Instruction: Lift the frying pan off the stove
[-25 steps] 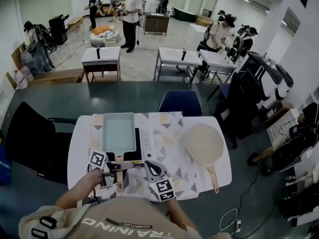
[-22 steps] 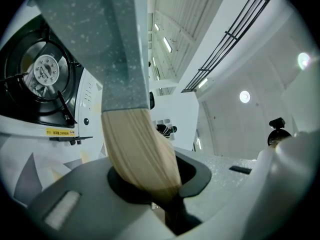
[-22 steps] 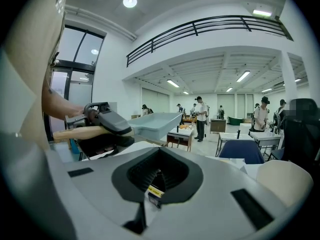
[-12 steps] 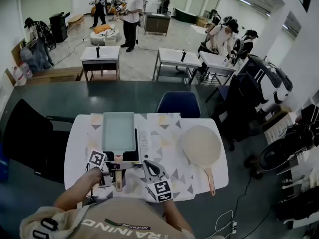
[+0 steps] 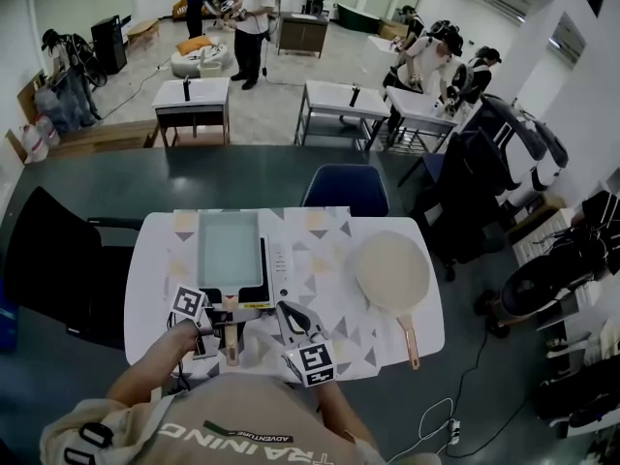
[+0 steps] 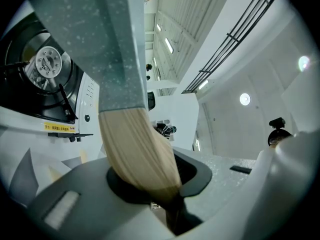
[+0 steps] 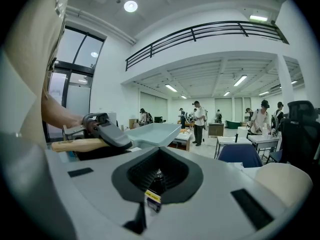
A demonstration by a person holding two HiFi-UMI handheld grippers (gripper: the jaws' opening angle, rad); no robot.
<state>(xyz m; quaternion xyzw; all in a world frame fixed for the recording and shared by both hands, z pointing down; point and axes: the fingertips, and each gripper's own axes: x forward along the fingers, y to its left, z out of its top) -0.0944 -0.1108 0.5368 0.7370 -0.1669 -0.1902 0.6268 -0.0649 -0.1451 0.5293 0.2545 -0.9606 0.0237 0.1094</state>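
Left gripper (image 5: pixel 229 325) jaws have just been opening slightly, frying pan handle (image 6: pixel 140 154) seemingly between them.

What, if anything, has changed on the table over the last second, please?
The jaws of the left gripper have just been opening slightly, with the wooden handle of the rectangular pan between them. That pan stays over the stove, the right gripper beside it, the round pan untouched.

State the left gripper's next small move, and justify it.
Probably tighten the left gripper on the wooden handle before lifting: its jaws, round the handle, have just been opening slightly, and the frying pan sits over the stove.
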